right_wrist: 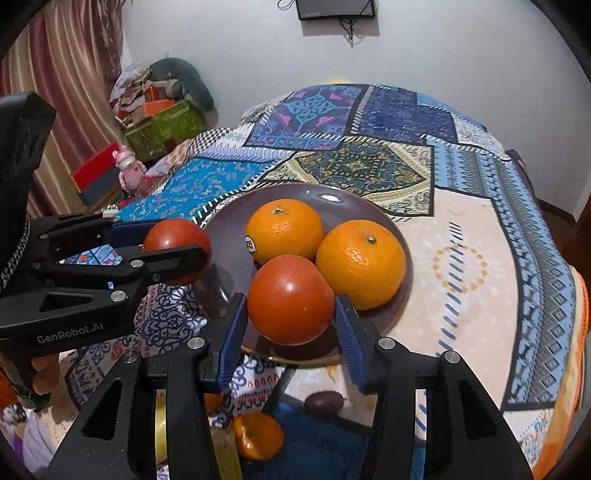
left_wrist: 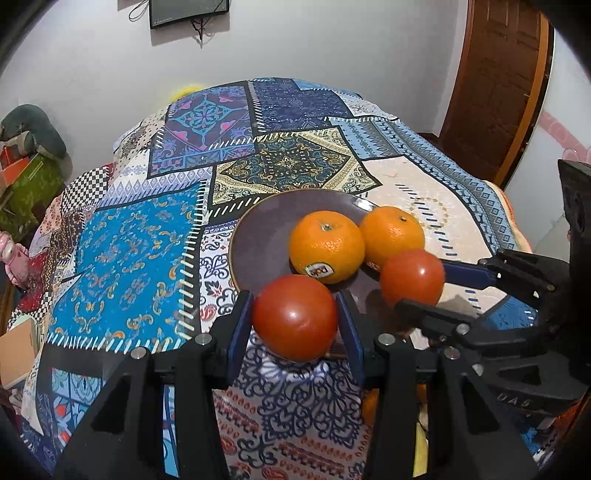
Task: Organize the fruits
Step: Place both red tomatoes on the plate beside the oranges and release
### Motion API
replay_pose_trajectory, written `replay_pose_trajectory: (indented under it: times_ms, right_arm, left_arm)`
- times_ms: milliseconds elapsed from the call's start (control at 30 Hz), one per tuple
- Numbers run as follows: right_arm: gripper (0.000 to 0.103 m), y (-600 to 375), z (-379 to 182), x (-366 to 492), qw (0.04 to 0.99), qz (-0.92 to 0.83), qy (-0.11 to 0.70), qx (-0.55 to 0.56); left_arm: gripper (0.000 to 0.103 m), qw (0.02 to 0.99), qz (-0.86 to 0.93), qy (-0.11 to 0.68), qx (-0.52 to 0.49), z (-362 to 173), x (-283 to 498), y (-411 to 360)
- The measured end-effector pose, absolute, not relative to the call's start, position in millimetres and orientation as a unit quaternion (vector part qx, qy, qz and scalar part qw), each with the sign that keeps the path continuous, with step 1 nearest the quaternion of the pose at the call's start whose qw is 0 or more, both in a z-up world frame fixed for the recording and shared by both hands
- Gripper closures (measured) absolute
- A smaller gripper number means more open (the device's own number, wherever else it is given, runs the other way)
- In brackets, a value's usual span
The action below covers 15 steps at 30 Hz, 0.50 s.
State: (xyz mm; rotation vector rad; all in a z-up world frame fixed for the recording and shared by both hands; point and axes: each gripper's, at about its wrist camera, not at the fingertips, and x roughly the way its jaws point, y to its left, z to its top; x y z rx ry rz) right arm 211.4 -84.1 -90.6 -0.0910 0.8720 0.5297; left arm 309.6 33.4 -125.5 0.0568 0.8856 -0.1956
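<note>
- Left gripper (left_wrist: 295,314): jaws pinching a tomato (left_wrist: 295,316), blue pads pressed on both its sides; it is held above the patterned cloth (left_wrist: 140,236), just short of the plate's near rim.
- Right gripper (right_wrist: 291,301): jaws pinching a second tomato (right_wrist: 291,300), held over the near part of the plate (right_wrist: 229,229), close against the two oranges.
- Plate: dark purple, on the cloth-covered counter. Two oranges on it, side by side and touching; the left orange (right_wrist: 283,229) carries a sticker, the right orange (right_wrist: 360,263) sits nearer the plate's right edge.
- Both grippers close together at the plate's near side, left one beside the rim, right one over it.
- Under the right gripper, low in its view: another orange (right_wrist: 258,435) and a dark round fruit (right_wrist: 324,403); what they rest on cannot be told.
- Background: monitor (right_wrist: 334,9) on the wall, boxes (right_wrist: 162,122) piled in the corner.
</note>
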Motion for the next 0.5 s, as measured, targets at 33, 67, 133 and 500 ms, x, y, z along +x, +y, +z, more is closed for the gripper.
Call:
replay_pose_trajectory:
  times_ms: [33,67,133,500]
  right_arm:
    - [0.058,-81.6,-91.3,213.1,0.869,0.256,0.42,-0.049]
    - [0.058,-80.2,-91.9,214.4,0.868,0.258,0.421,-0.052]
    - [0.058,-76.7,-93.4,217.1,0.866,0.259,0.423,-0.06]
    - [0.058,-74.9,-105.7,222.0,0.857,0.261,0.439,-0.063]
  left_arm:
    - [0.058,0.899,-0.094,0.427,0.028,-125.9,311.8,33.6]
    - [0.058,0.9,-0.093,0.426,0.029,-126.3,314.9,34.0]
    - [0.058,0.899,-0.093,0.427,0.026,-127.5,320.0,34.9]
    - [0.058,0.888,-0.114,0.445,0.006,-144.5,329.2,29.6]
